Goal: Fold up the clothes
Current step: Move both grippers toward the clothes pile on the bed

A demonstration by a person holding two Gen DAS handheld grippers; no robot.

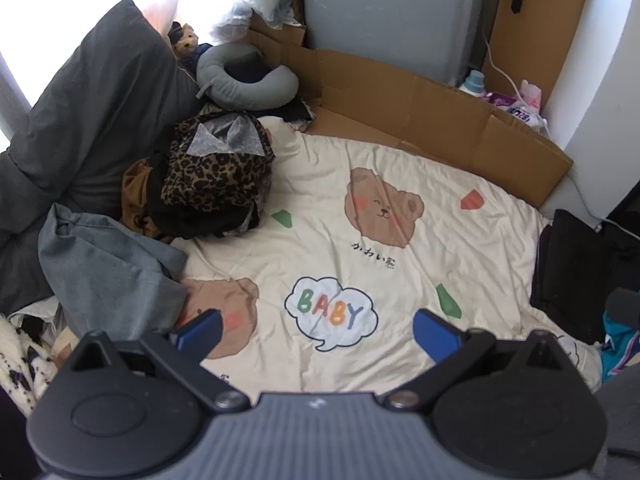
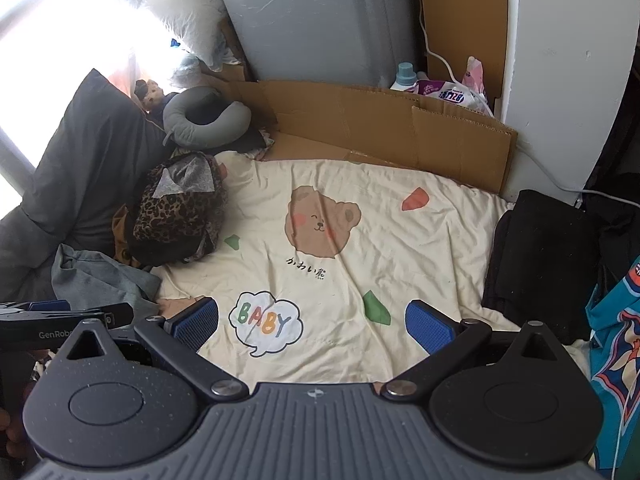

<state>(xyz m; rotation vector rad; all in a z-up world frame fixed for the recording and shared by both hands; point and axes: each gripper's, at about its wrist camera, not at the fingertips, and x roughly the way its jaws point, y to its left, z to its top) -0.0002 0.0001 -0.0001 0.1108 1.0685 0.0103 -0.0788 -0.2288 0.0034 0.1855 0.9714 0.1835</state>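
A heap of unfolded clothes lies at the left of the bed: a leopard-print garment (image 1: 216,176) (image 2: 176,208) on top of dark pieces, and a grey-blue garment (image 1: 108,276) (image 2: 100,280) spread in front of it. A folded black garment (image 1: 572,272) (image 2: 540,256) rests at the right edge. My left gripper (image 1: 316,332) hangs open over the cream bear-print sheet (image 1: 400,280), nothing between its blue pads. My right gripper (image 2: 312,324) is likewise open above the sheet (image 2: 360,240). Part of the left gripper (image 2: 60,320) shows at the left edge of the right wrist view.
A dark grey pillow (image 1: 100,120) and a grey neck pillow (image 1: 244,80) lie at the back left. Flattened cardboard (image 1: 420,120) lines the far side of the bed, with a detergent bottle (image 2: 404,76) behind it. A teal patterned cloth (image 2: 616,340) hangs at the right.
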